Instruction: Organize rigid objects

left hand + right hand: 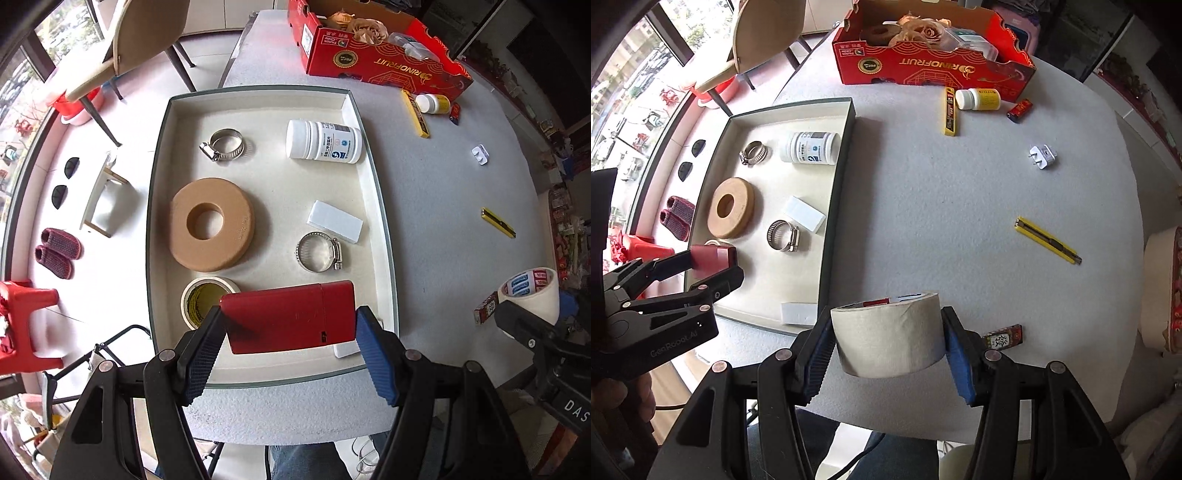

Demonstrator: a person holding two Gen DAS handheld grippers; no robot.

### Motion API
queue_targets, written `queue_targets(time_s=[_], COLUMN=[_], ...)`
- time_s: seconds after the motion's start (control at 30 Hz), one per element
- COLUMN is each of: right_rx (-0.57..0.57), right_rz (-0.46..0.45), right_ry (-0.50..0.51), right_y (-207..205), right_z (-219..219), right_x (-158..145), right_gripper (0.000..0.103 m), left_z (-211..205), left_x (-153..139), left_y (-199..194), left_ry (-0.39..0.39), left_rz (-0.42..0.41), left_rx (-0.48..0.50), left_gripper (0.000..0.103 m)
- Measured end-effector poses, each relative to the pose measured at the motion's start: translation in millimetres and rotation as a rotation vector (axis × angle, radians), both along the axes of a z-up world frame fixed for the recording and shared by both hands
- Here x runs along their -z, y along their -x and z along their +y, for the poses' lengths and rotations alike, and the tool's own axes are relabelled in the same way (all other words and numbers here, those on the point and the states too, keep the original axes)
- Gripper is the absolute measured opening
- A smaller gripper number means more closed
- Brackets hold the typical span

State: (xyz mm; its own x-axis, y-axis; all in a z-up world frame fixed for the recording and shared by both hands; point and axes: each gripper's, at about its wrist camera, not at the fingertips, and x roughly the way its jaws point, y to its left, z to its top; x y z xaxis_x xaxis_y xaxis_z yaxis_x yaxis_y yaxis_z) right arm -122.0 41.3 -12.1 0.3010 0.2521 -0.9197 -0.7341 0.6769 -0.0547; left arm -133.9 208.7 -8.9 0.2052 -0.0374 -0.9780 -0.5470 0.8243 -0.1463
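My left gripper (290,325) is shut on a flat red box (291,317) and holds it over the near end of the white-lined tray (384,229). The tray holds a white bottle (323,140), two hose clamps (225,144) (320,252), a tan ring (212,222), a white block (334,221) and a tape roll (201,301). My right gripper (888,339) is shut on a beige tape roll (890,334) above the grey table, right of the tray (838,206). The left gripper (713,266) with the red box (709,258) also shows in the right wrist view.
On the grey table lie two yellow utility knives (1049,240) (949,110), a white plug adapter (1042,157), a yellow-labelled bottle (979,99), a red lighter (1019,110) and a small dark packet (1003,336). A red fruit carton (934,62) stands at the far edge.
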Motion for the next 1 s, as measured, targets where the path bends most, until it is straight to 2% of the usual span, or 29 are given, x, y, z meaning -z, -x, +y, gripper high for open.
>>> queue_targets(time_s=[0.17, 0.5, 1.0], right_rx=[-0.060, -0.107, -0.126], right_rz=[-0.023, -0.046, -0.029], right_ry=[0.021, 0.053, 0.077], right_y=[15.6, 26.9, 22.9], right_z=[20.9, 41.1, 58.0], right_x=[-1.6, -1.9, 6.4], right_gripper=[0.057, 0.057, 0.057], left_z=[9.9, 16.3, 21.9], left_x=[-0.2, -0.9, 7.7], left_y=[7.5, 11.1, 8.5], left_ry=[0.004, 0.008, 0.009], left_rz=[-0.012, -0.027, -0.006], left_rx=[-0.029, -0.047, -0.055], left_gripper=[0.074, 0.074, 0.074])
